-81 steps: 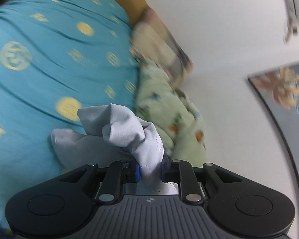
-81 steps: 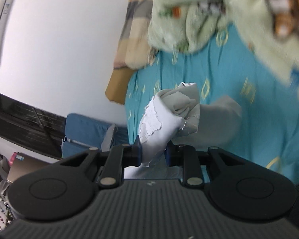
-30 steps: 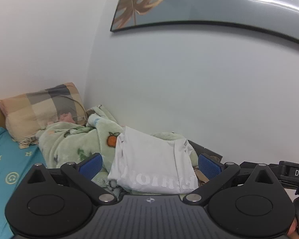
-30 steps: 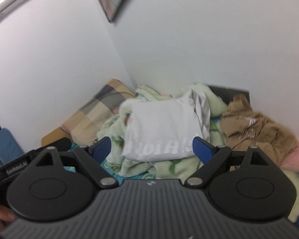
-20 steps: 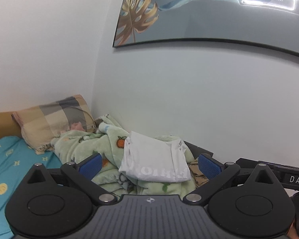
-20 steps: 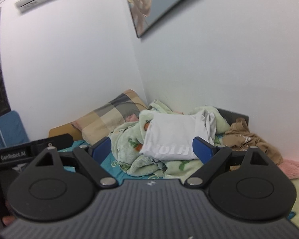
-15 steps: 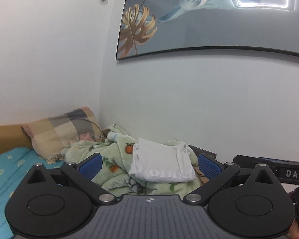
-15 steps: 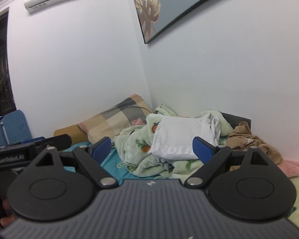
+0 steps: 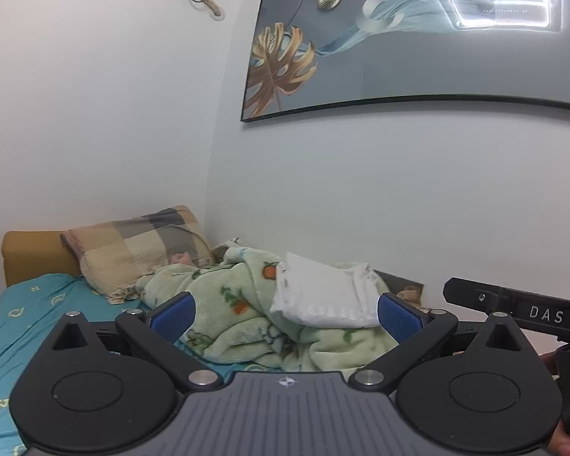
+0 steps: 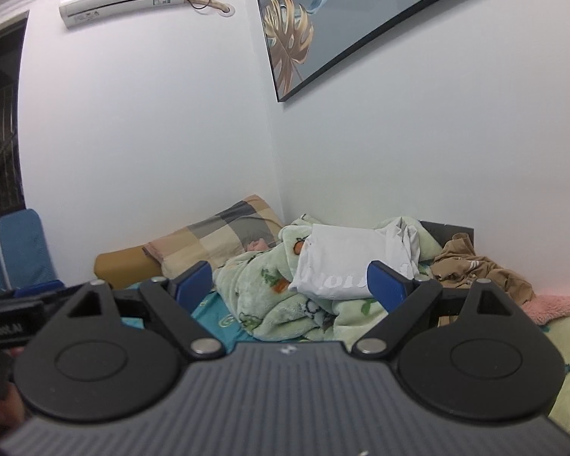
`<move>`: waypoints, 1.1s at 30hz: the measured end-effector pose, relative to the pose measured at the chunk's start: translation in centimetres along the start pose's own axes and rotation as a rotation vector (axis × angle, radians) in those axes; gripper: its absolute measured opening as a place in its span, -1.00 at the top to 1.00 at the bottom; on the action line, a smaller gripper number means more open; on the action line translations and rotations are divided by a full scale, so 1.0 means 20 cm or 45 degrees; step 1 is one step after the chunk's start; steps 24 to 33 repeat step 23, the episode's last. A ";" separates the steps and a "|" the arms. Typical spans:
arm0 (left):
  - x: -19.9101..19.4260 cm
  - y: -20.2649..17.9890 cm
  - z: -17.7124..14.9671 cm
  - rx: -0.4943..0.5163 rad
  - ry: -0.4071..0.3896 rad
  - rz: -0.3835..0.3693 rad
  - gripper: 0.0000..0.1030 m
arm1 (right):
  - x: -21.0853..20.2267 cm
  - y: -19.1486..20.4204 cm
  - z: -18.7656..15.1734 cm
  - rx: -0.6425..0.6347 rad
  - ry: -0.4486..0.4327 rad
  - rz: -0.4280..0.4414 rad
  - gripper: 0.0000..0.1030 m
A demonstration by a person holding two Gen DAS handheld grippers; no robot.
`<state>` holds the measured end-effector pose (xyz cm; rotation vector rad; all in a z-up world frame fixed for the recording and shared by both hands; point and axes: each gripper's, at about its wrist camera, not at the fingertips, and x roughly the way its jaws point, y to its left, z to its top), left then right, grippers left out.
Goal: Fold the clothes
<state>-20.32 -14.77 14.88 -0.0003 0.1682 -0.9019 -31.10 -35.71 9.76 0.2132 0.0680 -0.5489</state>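
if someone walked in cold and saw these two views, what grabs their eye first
First, the folded white shirt lying on top of the rumpled green fleece blanket in the corner of the bed, next to the checked pillow. Above it on the wall hangs a big grey picture with a gold leaf. Close to the lens, the left gripper and right gripper both have their blue-padded jaws wide open and empty.

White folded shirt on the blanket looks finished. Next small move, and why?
Probably swing both claws toward the brown garment: it lies crumpled beside the green blanket, while the white folded shirt rests there released. The left claw and right claw are open and empty.
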 end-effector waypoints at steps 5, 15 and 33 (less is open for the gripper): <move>-0.01 0.04 -0.06 -0.002 -0.050 0.011 -0.99 | 0.08 0.05 -0.10 -0.028 0.026 -0.009 -0.76; 0.03 0.13 -0.13 -0.048 -0.026 0.065 -0.99 | 0.15 0.15 -0.22 -0.085 0.038 -0.003 -0.75; 0.04 0.15 -0.14 -0.043 -0.006 0.075 -0.99 | 0.15 0.14 -0.25 -0.086 0.041 -0.030 -0.75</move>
